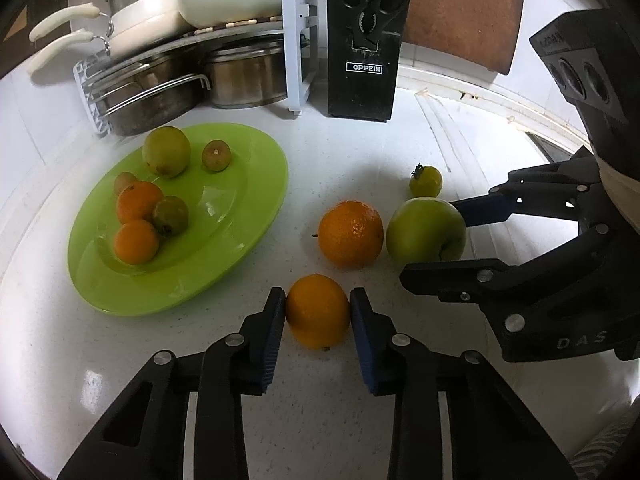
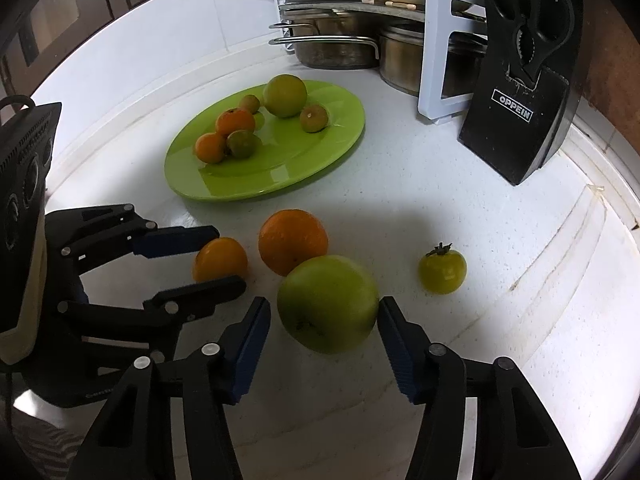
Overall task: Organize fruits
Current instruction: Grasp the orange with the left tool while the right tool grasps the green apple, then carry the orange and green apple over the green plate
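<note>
A small orange [image 1: 318, 312] sits on the white counter with my left gripper [image 1: 318, 308] shut on it, both blue pads against its sides. Beside it lie a larger orange [image 1: 350, 234] and a green apple [image 2: 328, 304]. My right gripper [image 2: 324, 320] straddles the apple, open; its right pad is close to the skin and a small gap shows at its left pad. A small green tomato [image 2: 442, 270] rests to the apple's right. The green plate [image 1: 240, 184] at the left holds several small oranges and green fruits.
At the back stand a black knife block [image 1: 364, 40], a white rack [image 1: 298, 52] and stacked steel pots [image 1: 160, 84] with a pale kettle on top. A brown cutting board [image 1: 460, 8] leans on the wall. The counter's raised rim [image 2: 600, 216] curves along the right.
</note>
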`<state>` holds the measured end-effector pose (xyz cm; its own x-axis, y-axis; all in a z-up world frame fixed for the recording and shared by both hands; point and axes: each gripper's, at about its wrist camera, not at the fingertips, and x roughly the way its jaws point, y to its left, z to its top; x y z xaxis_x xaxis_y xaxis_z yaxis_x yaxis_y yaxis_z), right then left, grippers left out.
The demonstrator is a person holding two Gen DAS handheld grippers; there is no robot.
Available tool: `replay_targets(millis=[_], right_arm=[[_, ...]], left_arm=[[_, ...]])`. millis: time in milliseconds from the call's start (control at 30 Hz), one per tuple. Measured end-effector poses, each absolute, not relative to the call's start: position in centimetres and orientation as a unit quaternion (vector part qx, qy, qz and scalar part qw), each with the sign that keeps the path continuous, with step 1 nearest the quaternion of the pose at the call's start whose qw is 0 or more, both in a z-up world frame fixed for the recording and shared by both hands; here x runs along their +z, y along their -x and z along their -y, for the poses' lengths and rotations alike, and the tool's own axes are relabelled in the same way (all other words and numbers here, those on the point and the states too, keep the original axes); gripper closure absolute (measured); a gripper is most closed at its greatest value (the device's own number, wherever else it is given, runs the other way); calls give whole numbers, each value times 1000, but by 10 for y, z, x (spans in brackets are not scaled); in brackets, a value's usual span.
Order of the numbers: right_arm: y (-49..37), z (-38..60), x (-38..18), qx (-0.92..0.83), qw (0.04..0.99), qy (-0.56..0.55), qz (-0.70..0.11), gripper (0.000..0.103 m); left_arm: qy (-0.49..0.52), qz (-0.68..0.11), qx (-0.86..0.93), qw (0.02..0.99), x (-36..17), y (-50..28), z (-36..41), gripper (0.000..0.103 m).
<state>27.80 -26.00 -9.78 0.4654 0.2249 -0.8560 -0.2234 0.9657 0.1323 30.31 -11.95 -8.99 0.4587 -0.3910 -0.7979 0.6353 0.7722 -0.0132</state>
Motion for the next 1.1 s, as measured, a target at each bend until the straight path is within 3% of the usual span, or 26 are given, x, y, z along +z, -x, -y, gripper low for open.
replay_targets(millis=[667, 1100], right_arm=[[-267, 262, -90, 132, 858, -24, -497, 52], [-269, 247, -45, 146, 886, -15, -441, 52]], left_arm=[[-116, -422, -284, 853, -77, -292, 108, 70], [-84, -382, -255, 884, -28, -284, 82, 70]])
